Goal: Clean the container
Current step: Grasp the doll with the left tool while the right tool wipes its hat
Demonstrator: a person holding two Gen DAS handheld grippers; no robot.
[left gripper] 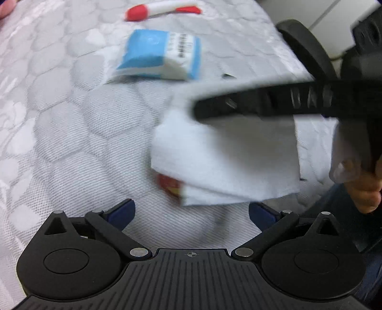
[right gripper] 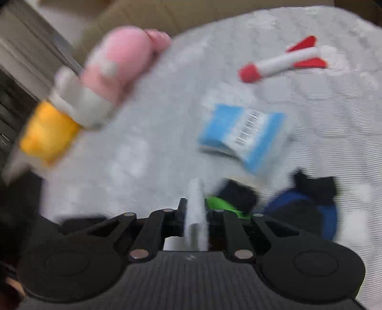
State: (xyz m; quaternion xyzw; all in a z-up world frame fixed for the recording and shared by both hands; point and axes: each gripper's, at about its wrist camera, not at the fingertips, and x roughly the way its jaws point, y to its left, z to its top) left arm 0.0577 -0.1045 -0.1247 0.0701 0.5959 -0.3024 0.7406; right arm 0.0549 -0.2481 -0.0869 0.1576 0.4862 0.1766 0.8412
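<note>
My right gripper (left gripper: 198, 112) comes in from the right in the left wrist view, shut on a white tissue (left gripper: 224, 162) that hangs above the table. In the right wrist view the same tissue (right gripper: 195, 214) stands edge-on between the closed fingers of the right gripper (right gripper: 194, 207). My left gripper (left gripper: 192, 212) is open and empty, just below the tissue. A red and yellow object (left gripper: 170, 184) peeks out under the tissue; I cannot tell what it is. The right wrist view is blurred.
A blue and white tissue pack (left gripper: 160, 56) (right gripper: 243, 133) lies on the white patterned tablecloth (left gripper: 59, 119). A red and white toy rocket (left gripper: 162, 9) (right gripper: 281, 62) lies farther back. A pink, white and yellow plush toy (right gripper: 90, 88) is at the left. Green, black and blue objects (right gripper: 298, 205) sit near the right gripper.
</note>
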